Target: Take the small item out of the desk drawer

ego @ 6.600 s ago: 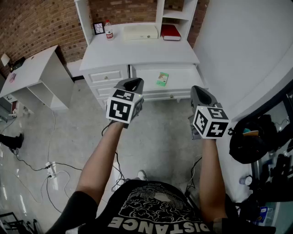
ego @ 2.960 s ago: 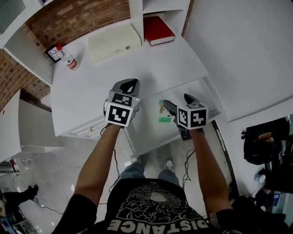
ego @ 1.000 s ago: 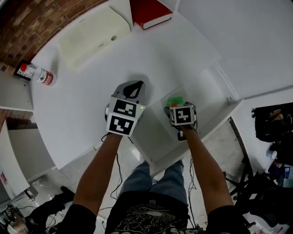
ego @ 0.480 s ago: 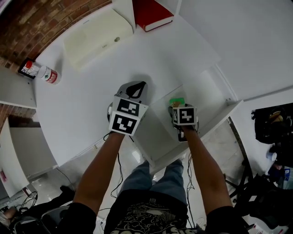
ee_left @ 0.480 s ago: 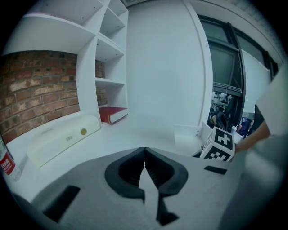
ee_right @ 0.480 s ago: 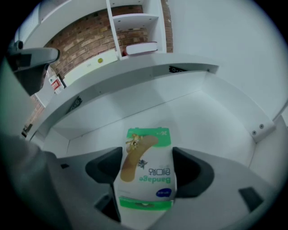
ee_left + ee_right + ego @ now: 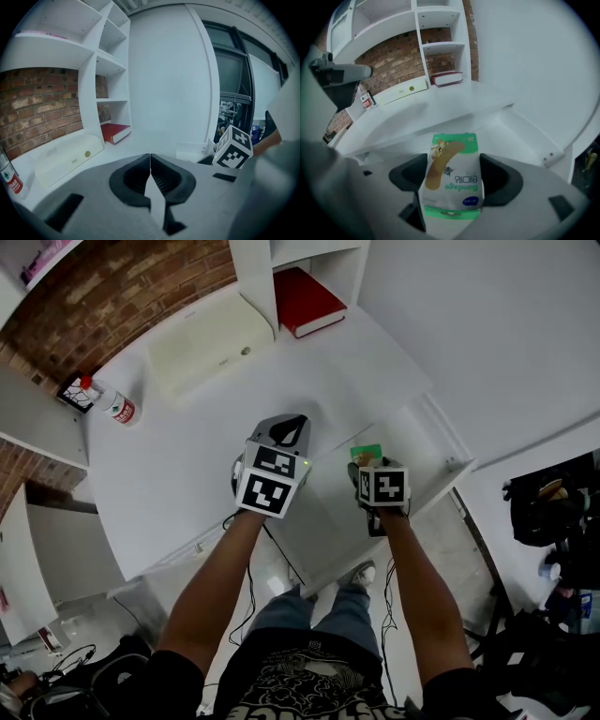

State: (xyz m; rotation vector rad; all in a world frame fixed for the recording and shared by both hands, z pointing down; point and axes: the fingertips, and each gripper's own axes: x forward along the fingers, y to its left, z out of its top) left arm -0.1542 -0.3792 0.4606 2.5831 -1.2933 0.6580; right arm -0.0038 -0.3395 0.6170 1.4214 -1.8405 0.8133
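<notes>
A green and white bandage box point(image 7: 451, 164) sits between the pads of my right gripper point(image 7: 453, 180), which is shut on it. In the head view the box point(image 7: 366, 453) shows as a green edge just ahead of the right gripper point(image 7: 368, 465), over the open desk drawer point(image 7: 448, 465). The box hides whatever lies under it in the drawer. My left gripper point(image 7: 286, 430) hovers over the white desk top point(image 7: 178, 465) to the left of the drawer. Its jaws are shut point(image 7: 150, 165) with nothing between them.
On the desk's back part lie a red book point(image 7: 306, 300), a cream oblong case point(image 7: 211, 343) and a small bottle point(image 7: 112, 405) with a red cap. White shelves point(image 7: 101, 56) rise behind. A white wall point(image 7: 487, 324) runs along the right of the drawer.
The head view has shifted a little. Both grippers keep nearly the same places, with the right one still at the green box over the drawer.
</notes>
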